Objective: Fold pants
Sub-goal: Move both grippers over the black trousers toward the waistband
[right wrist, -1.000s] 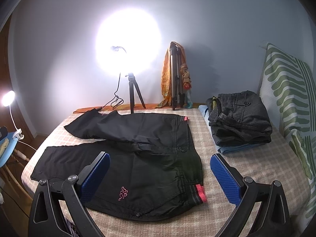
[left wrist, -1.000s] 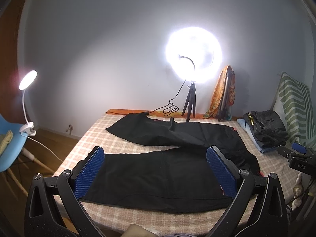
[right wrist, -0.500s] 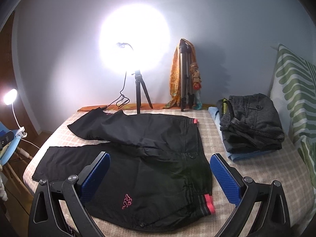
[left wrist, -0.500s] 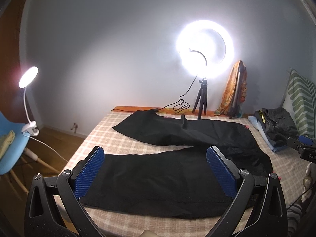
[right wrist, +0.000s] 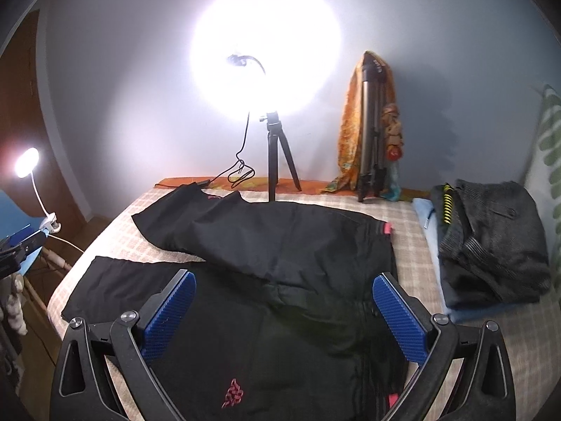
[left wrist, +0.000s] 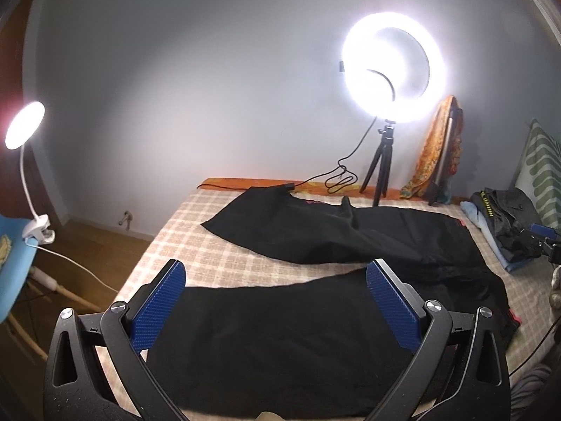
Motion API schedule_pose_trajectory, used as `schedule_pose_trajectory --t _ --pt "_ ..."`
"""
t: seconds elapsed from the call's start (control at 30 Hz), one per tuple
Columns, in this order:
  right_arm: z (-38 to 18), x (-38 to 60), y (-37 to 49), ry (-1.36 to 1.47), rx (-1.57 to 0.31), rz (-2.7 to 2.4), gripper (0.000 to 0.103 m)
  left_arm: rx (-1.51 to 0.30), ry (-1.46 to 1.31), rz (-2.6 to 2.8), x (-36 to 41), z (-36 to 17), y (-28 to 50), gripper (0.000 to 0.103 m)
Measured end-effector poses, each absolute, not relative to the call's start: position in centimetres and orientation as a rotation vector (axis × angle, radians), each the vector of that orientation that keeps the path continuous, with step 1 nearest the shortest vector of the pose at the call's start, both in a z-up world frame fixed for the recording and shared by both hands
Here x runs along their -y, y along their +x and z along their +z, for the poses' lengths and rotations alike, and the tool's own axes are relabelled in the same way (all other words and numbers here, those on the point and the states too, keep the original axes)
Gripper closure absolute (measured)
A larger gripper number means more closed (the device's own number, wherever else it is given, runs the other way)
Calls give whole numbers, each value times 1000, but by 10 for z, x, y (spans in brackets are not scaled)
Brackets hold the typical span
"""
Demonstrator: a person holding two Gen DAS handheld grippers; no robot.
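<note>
Black pants (left wrist: pixel 315 315) lie spread flat on the checked bed (left wrist: pixel 210 256), legs apart and pointing left, waistband with pink trim at the right. In the right wrist view the pants (right wrist: pixel 280 245) show a pink logo on the near leg. My left gripper (left wrist: pixel 275 280) is open and empty, hovering above the near leg. My right gripper (right wrist: pixel 284 291) is open and empty, above the hip part of the pants near the waistband.
A ring light on a tripod (left wrist: pixel 384 161) and a second tripod draped with orange cloth (right wrist: pixel 371 140) stand at the bed's far edge. A pile of folded dark clothes (right wrist: pixel 491 242) lies at right beside a striped pillow (left wrist: pixel 541 175). A clip lamp (left wrist: pixel 24 129) and blue chair stand at left.
Both grippers have moved forward and lower toward the pants, so the pants look larger. The left view has swung left. Both stay open.
</note>
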State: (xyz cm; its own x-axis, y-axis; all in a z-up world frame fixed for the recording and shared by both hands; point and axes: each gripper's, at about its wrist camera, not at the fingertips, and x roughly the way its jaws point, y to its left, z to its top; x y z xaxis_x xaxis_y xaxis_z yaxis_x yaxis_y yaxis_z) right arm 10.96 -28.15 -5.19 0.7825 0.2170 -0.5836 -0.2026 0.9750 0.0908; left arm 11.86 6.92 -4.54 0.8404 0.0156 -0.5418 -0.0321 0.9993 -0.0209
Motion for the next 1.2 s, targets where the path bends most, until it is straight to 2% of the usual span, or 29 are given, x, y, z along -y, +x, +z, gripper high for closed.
schedule_pose_trajectory --t 0.6,1.2 --pt "-60 275 223 -70 -662 299 3 -657 -19 58 -96 -71 222 1" --pt "-129 246 362 -236 -804 454 8 -811 -36 47 -88 -124 328 1"
